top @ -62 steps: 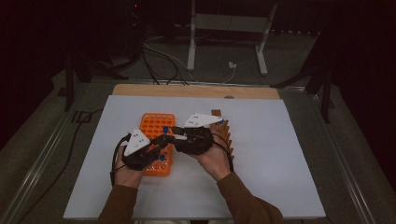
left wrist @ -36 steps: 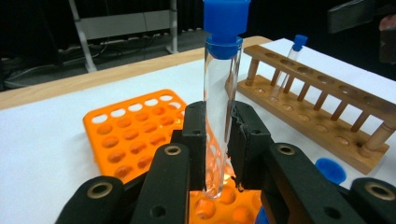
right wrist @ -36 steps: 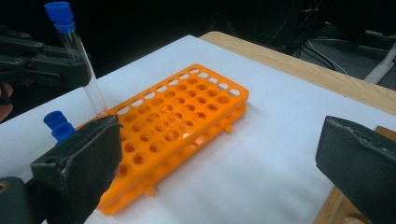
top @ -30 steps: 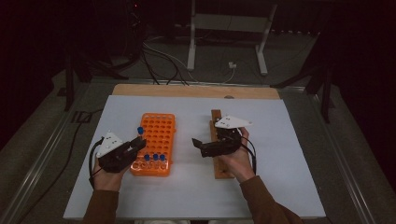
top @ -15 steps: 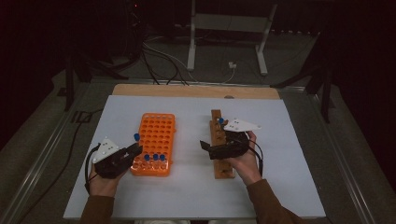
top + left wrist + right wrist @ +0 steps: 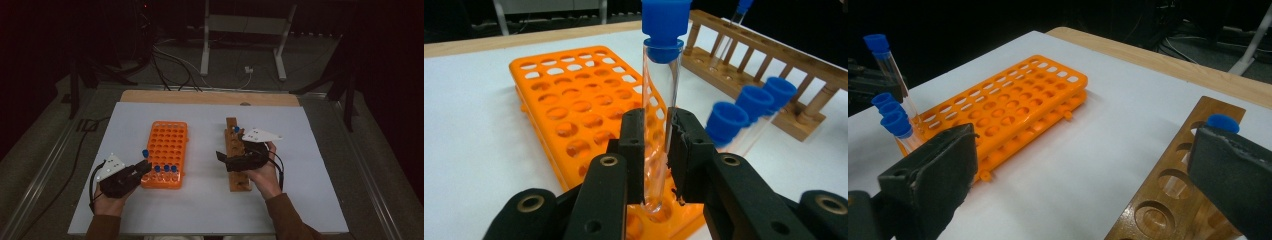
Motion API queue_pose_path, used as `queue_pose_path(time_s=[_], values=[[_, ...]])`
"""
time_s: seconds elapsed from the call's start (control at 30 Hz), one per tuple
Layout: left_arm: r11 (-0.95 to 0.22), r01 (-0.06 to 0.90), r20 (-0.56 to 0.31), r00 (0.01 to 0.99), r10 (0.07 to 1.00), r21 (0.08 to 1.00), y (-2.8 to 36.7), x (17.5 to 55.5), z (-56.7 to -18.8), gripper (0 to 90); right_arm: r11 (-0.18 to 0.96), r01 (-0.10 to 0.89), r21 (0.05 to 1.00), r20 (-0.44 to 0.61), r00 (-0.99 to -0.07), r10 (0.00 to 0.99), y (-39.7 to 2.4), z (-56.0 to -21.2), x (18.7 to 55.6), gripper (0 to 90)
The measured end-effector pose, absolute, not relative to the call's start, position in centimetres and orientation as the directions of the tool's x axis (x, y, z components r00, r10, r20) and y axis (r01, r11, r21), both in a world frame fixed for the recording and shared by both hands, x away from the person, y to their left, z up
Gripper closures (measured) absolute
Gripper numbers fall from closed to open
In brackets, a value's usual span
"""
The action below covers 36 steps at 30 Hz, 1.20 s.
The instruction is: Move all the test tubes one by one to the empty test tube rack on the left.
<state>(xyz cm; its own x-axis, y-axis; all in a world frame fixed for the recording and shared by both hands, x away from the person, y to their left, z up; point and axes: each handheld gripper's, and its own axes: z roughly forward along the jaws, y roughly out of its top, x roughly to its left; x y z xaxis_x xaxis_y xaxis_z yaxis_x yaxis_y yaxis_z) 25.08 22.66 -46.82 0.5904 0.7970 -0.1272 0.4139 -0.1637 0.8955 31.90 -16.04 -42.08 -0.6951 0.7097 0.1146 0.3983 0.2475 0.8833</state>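
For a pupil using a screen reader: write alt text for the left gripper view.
The left tool grips an upright blue-capped glass tube over a corner hole of the orange rack. Three more capped tubes and a wooden rack stand behind.

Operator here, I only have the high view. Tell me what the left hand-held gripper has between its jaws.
Observer: In the left gripper view the left hand-held gripper is shut on a clear test tube with a blue cap, held upright.
Operator: Report where the tube's bottom sits.
Observer: Its rounded end is at a hole in the near edge of the orange rack; whether it is seated I cannot tell.
Operator: Now give me the right hand-held gripper.
Observer: In the right gripper view the right hand-held gripper stands wide open with nothing between the jaws, over the wooden rack, where one blue-capped tube stands just behind its right jaw.
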Motion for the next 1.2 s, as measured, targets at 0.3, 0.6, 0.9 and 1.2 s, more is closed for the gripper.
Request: queue_pose_path(time_s=[0.3,0.6,0.9,1.2], values=[[-0.225,0.443,-0.104,0.605,0.79,0.868,22.4,24.6,-47.6,78.2,0.247,0.399,0.883,0.118,-0.697,0.707,-16.1,-42.2,31.9,0.0],[-0.307,0.465,-0.052,0.613,0.789,0.831,21.8,24.4,-48.1,78.1,0.242,0.404,0.882,0.124,-0.695,0.708,-16.3,-42.5,31.8,0.0],[-0.369,0.476,-0.009,0.621,0.783,0.799,21.2,24.6,-48.5,78.2,0.25,0.399,0.882,0.116,-0.698,0.707,-16.1,-42.6,31.8,0.4],[-0.36,0.481,-0.021,0.621,0.784,0.8,21.3,24.6,-48.6,78.1,0.252,0.397,0.882,0.109,-0.693,0.713,-16.2,-42.6,31.9,0.4]])
